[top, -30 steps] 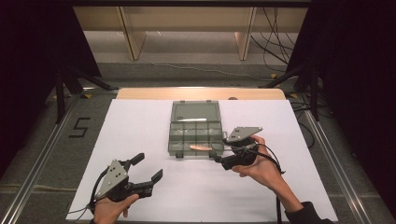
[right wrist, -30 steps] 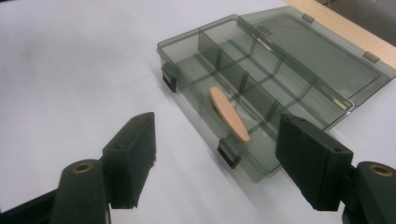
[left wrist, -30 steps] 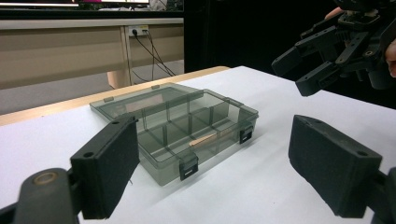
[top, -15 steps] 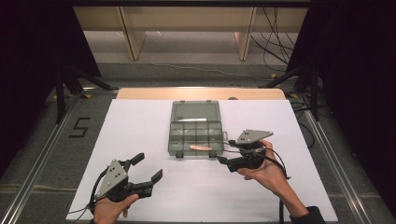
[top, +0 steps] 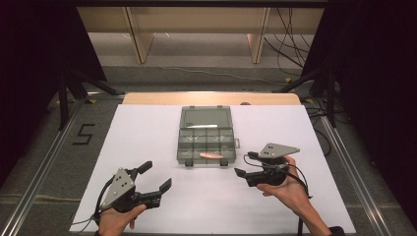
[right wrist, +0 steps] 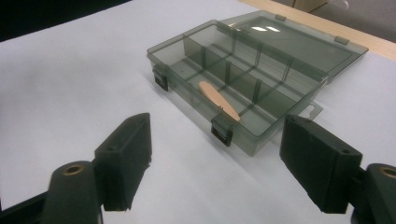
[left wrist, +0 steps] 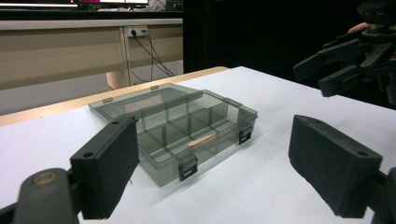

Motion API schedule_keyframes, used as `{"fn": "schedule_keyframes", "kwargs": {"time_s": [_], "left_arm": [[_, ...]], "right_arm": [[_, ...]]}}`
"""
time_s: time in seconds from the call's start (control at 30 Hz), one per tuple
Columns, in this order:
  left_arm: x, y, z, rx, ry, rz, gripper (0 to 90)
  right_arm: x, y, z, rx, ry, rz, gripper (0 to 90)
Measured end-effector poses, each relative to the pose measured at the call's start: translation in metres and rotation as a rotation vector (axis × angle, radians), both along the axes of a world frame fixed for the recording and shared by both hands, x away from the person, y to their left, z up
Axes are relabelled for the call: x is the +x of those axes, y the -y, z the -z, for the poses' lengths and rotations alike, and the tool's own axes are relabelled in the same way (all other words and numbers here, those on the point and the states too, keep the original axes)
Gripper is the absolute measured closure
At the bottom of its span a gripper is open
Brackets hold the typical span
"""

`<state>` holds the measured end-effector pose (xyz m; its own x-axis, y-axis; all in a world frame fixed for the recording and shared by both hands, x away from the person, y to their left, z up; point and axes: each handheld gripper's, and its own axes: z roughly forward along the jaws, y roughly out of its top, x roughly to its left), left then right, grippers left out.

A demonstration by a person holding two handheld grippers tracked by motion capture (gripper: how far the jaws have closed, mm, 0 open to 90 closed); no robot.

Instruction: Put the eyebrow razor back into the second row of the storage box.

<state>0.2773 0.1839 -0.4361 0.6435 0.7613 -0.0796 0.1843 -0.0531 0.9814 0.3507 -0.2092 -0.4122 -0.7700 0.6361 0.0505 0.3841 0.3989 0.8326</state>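
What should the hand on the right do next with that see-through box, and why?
Probably reach the right gripper to the open lid and fold it shut. The box lies open on the white table, and the thin wooden stick already rests inside a front compartment. The right gripper's jaws have just been opening, with nothing between them, and it sits just to the right of the box.

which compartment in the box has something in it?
The front-row compartment nearest the right latch of the box holds the small tan stick. The other compartments look empty.
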Motion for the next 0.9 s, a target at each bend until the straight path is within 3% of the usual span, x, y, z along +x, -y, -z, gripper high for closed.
{"fn": "schedule_keyframes", "kwargs": {"time_s": [0.07,0.37,0.4,0.63,0.9], "left_arm": [[0.001,-0.001,0.001,-0.016,0.004,-0.002,16.0],[0.001,-0.001,0.000,-0.009,0.003,-0.001,16.0],[0.002,0.000,0.001,-0.018,0.006,0.002,16.0],[0.001,0.000,0.001,-0.008,0.000,-0.001,16.0],[0.000,0.001,0.001,-0.001,-0.001,0.006,16.0]], "right_arm": [[-0.002,0.001,0.001,0.011,0.002,0.008,25.4],[-0.011,0.003,0.005,0.052,0.014,0.018,23.0],[-0.012,0.003,0.006,0.063,0.036,0.031,22.6],[-0.016,0.006,0.009,0.098,0.021,0.040,20.0],[-0.022,0.006,0.010,0.123,0.049,0.039,18.1]]}}
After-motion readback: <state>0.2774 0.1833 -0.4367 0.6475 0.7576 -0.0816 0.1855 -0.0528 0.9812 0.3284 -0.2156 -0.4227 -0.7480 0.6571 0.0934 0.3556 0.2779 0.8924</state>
